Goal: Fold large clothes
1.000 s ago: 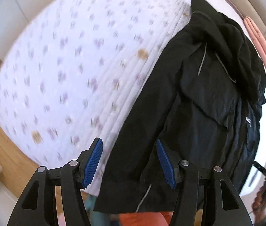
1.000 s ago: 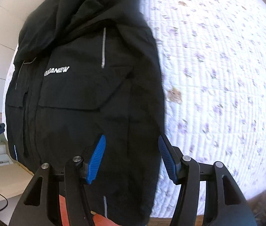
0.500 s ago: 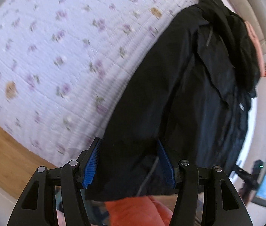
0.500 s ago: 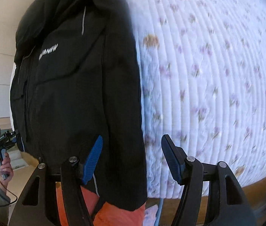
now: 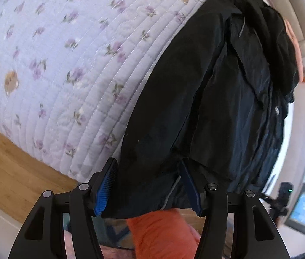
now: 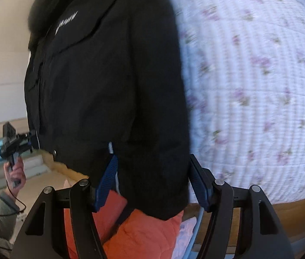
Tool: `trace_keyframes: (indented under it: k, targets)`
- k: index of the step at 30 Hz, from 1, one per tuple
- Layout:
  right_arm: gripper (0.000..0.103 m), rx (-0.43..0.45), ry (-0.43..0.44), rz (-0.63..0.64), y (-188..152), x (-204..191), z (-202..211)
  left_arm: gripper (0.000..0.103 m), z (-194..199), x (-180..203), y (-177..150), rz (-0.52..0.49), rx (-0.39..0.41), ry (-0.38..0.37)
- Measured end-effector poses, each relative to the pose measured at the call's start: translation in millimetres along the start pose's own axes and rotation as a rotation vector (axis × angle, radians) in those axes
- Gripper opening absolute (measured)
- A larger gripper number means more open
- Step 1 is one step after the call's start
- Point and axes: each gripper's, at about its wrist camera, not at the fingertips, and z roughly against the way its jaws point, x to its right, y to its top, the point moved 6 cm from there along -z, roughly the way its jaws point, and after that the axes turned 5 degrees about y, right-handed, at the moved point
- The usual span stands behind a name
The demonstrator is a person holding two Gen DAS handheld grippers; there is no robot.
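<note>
- Presently, a black jacket (image 5: 206, 99) is laid lengthwise on a white quilt (image 5: 70, 64) printed with small purple flowers, its hem hanging over the quilt's near edge.
- The left gripper (image 5: 147, 185) is set astride one hem corner; its blue pads (image 5: 106, 185) stand apart with the cloth between them, not pressed.
- The right gripper (image 6: 153, 181) is placed around the other hem corner (image 6: 152, 172); its jaws have just been opening, and the cloth lies loose between them.
- White lettering (image 6: 67, 22) is seen on the jacket's chest in the right wrist view.
- Orange fabric (image 6: 143, 233) shows below the hem.
- A wooden floor (image 5: 7, 164) is seen beside the quilt.
</note>
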Motion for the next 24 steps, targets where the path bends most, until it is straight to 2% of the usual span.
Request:
trace_keyframes:
  k: [2, 3, 4, 5, 6, 7, 10, 12, 16, 21, 24]
  targets:
    - [0.070, -0.005, -0.033, 0.022, 0, -6, -5, 0.062, -1, -6, 2, 0.044, 0.002, -0.033]
    - [0.058, -0.001, -0.041, 0.025, 1, -8, -7, 0.060, 0, -6, 2, 0.042, 0.006, -0.027]
    - [0.042, 0.002, -0.049, 0.028, 2, -8, -5, 0.049, 1, -6, 2, 0.027, 0.011, -0.012]
    - [0.036, 0.000, -0.059, 0.035, 2, -10, -4, 0.038, 1, -4, 2, 0.000, 0.015, 0.017]
    - [0.028, 0.002, -0.059, 0.037, 2, -13, -3, 0.019, 3, 1, 0, -0.031, 0.010, 0.030]
    - [0.022, 0.007, -0.057, 0.033, 2, -11, 2, 0.010, 4, 8, 0, -0.039, 0.010, 0.026]
    - [0.015, 0.026, -0.051, 0.026, 2, -21, 16, 0.009, 22, 23, 6, -0.054, 0.043, 0.015]
    - [0.013, 0.048, -0.049, 0.034, 5, -34, 25, 0.008, 42, 40, 17, -0.038, 0.088, -0.074]
    - [0.012, 0.120, -0.007, 0.019, 23, -51, 69, 0.009, 75, 87, 45, -0.099, 0.167, -0.164]
    - [0.013, 0.237, 0.031, -0.005, 72, -72, 129, 0.009, 129, 148, 93, -0.182, 0.287, -0.275]
    - [0.013, 0.319, 0.052, 0.002, 116, -86, 169, 0.009, 166, 178, 129, -0.223, 0.363, -0.329]
